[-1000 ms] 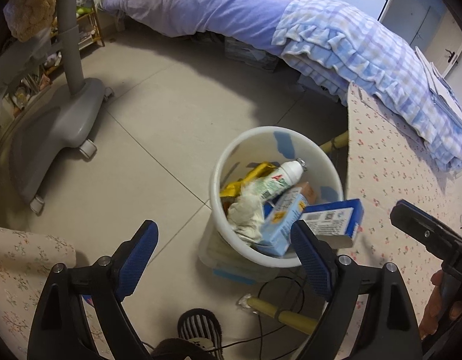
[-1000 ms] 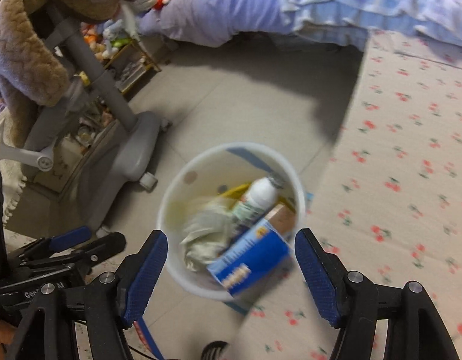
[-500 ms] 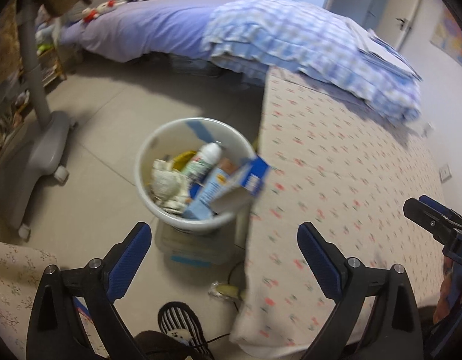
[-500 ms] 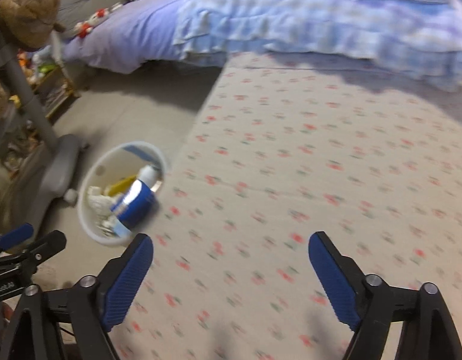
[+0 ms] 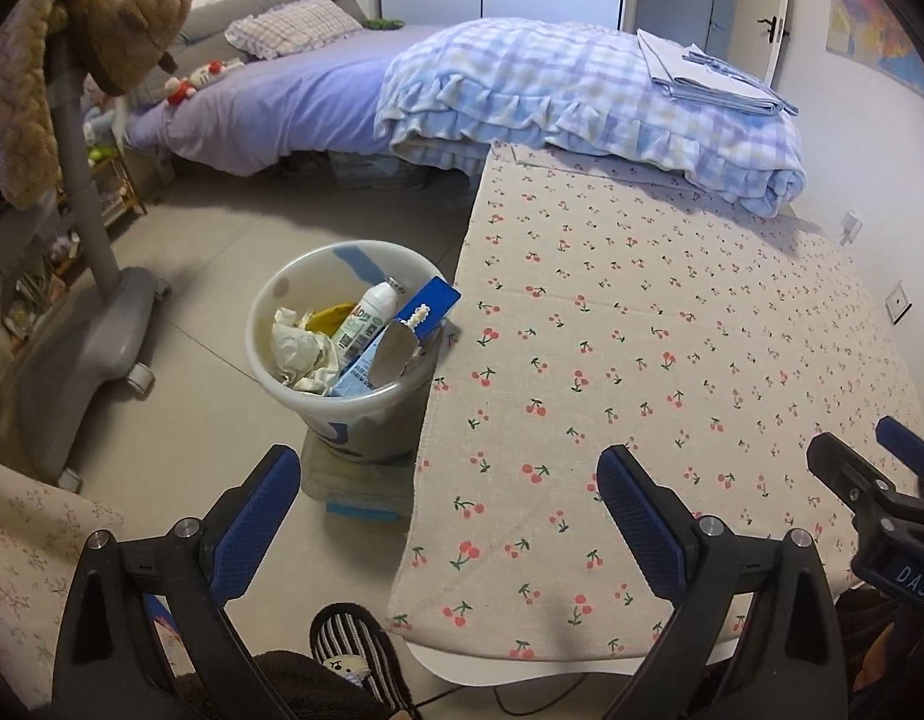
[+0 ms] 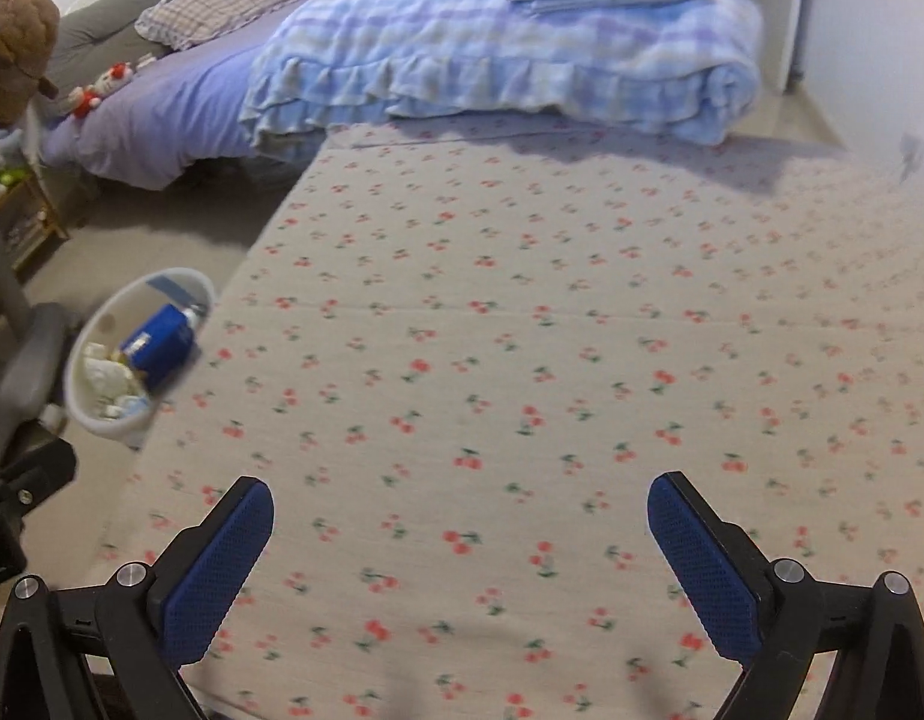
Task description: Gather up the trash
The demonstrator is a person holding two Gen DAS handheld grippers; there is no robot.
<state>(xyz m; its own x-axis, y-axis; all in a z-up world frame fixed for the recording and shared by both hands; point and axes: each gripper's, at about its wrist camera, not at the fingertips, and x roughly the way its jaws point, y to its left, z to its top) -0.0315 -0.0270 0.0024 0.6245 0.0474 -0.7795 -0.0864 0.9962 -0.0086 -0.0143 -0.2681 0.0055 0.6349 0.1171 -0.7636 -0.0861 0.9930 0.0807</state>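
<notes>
Both tools are released and carry nothing. Left gripper (image 5: 449, 489) has its jaws spread wide, held above the edge of the cherry-print table cover (image 5: 672, 348) and the floor. Right gripper (image 6: 459, 531) is likewise spread wide, held over the same cover (image 6: 522, 330); that view is slightly blurred.

One white trash bin (image 5: 294, 294) stands on the grey floor, just beside the table's left edge, resting on a low clear container (image 5: 366, 480). Contents counted in the left view:
- one blue carton (image 5: 429, 306), tilted, its top corner above the rim on the table side;
- one white bottle (image 5: 369, 315) with green lettering, leaning;
- one crumpled pale wad of paper (image 5: 300, 351);
- one yellow wrapper (image 5: 333, 318), partly buried.

In the right view the bin (image 6: 96, 414) sits at far left, with the blue carton (image 6: 156, 345) plainly visible; the remaining contents are too blurred to tell apart.

One bed (image 5: 294, 102) with a checked blue quilt (image 5: 582, 96) lies beyond the table.
</notes>
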